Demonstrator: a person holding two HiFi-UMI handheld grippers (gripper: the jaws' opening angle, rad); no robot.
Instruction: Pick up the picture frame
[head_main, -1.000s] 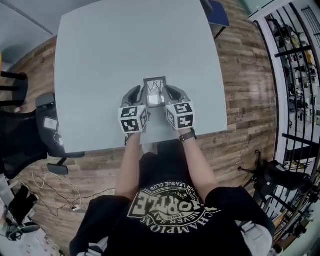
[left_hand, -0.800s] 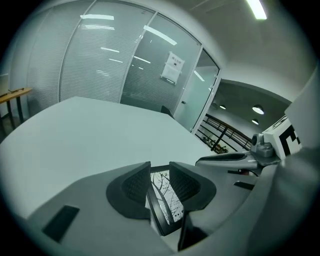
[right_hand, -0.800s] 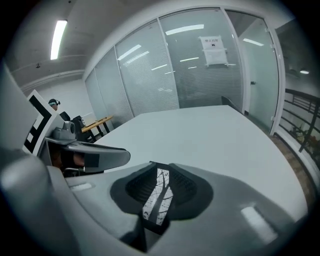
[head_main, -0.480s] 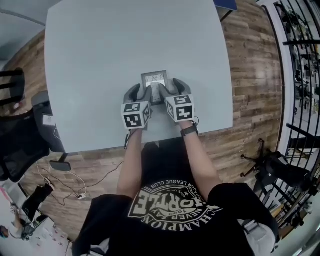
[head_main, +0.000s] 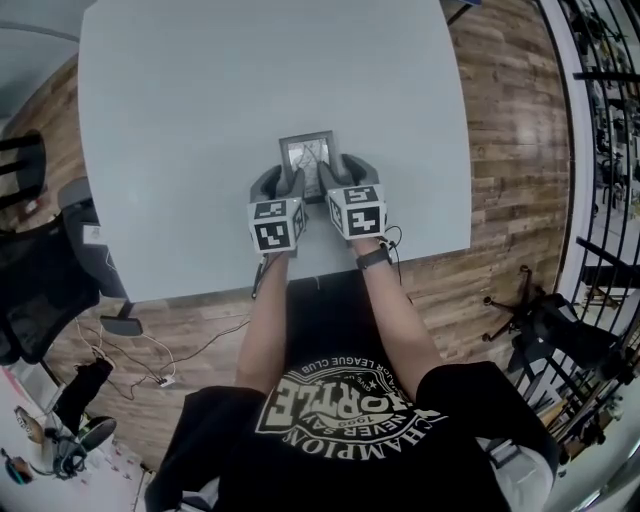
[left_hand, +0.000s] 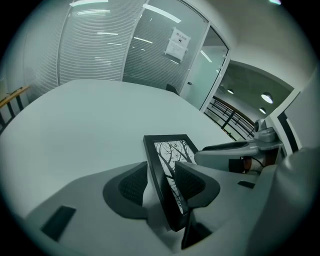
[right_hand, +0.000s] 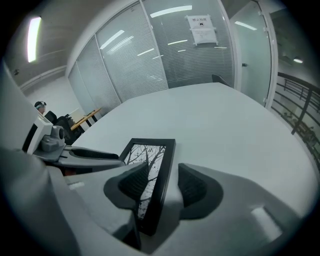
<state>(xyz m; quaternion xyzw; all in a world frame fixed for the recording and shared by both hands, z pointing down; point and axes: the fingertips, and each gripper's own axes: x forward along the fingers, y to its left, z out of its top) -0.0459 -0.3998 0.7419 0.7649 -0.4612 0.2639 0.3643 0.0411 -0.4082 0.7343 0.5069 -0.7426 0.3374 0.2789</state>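
A black picture frame with a bare-tree print lies on the pale grey table, near its front edge. My left gripper straddles the frame's left side. The frame runs between its jaws, which are opening, and a gap shows beside the left pad. My right gripper straddles the right side. Its jaws are closing around the frame's edge, with a gap still at the right pad.
Black office chairs stand left of the table on the wood floor. A black railing runs along the right. Glass walls with blinds close off the room beyond the table.
Both grippers came down to the table with the frame between them. Their jaws, tight on the frame a second ago, have spread apart.
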